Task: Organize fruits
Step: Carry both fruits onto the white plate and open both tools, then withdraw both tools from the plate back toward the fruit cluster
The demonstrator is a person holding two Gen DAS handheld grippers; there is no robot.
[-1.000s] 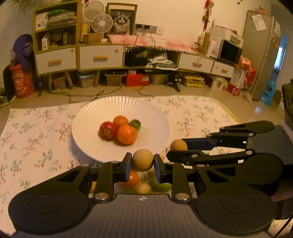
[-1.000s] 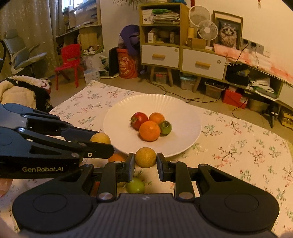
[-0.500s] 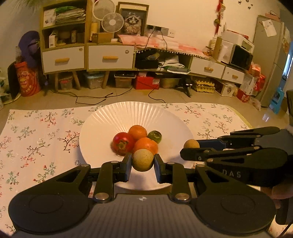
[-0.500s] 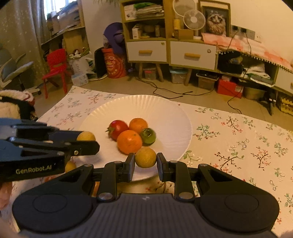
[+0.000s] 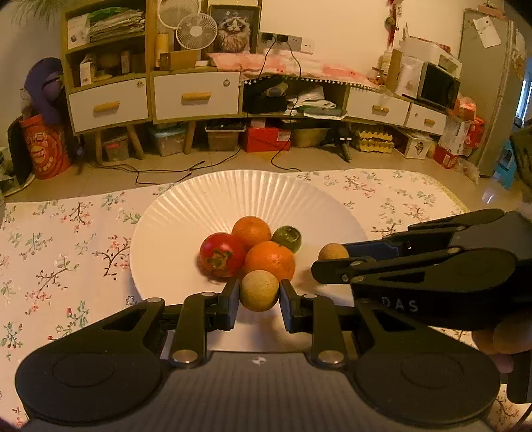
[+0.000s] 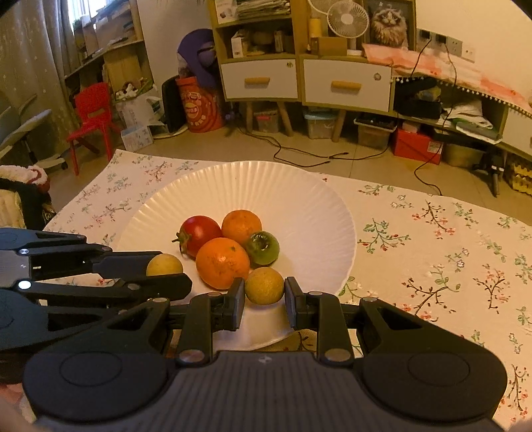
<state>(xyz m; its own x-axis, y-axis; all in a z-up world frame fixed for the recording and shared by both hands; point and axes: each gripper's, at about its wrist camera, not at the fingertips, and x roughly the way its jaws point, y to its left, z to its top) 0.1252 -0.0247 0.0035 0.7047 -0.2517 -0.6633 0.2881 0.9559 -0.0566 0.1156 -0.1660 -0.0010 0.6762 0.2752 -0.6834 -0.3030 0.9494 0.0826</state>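
A: From my remote station, what surrounds the work area?

B: I log a floral tablecloth [image 5: 60,252] on the table, a red chair [image 6: 91,119] by the shelves, and two white fans [image 5: 193,31] beside a framed cat picture [image 5: 232,30].

A: Floor level?

B: Black cables [image 6: 299,156] trail across it.

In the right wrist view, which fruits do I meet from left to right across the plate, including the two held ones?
Left-held yellow fruit → red tomato → large orange → right-held yellow fruit
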